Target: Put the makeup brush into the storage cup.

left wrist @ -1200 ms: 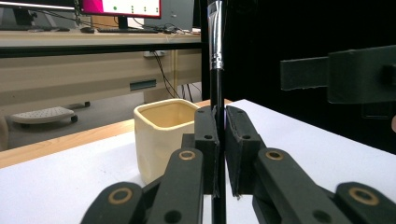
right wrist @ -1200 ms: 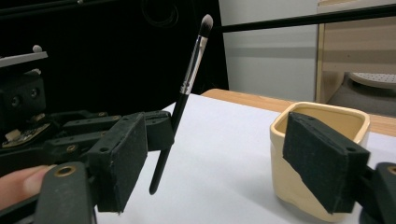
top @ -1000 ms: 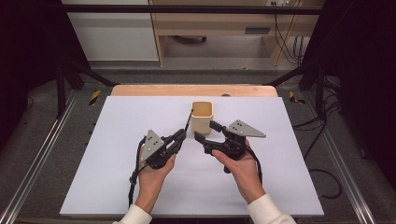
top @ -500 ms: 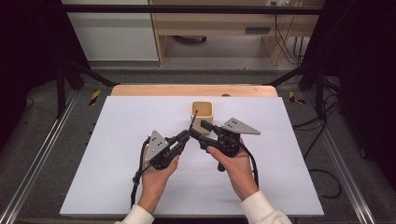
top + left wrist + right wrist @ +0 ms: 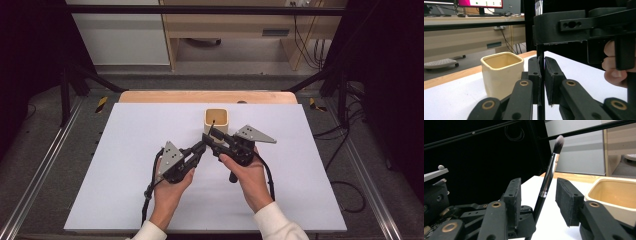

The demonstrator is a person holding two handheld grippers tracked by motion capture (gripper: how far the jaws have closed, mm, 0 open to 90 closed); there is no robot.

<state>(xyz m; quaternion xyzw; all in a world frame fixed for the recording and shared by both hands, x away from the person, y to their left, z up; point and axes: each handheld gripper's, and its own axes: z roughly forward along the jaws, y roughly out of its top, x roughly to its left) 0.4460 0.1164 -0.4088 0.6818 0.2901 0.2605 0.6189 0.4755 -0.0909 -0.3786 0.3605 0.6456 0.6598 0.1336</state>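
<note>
Left tool: jaws clamped on a thin black makeup brush, held upright, bristles up.
Right tool: jaws have just been closing, set either side of the brush, pads not touching it.
Both hands are angled inward, tips meeting.
Cream cup: on the bench, just beyond the tips.
</note>
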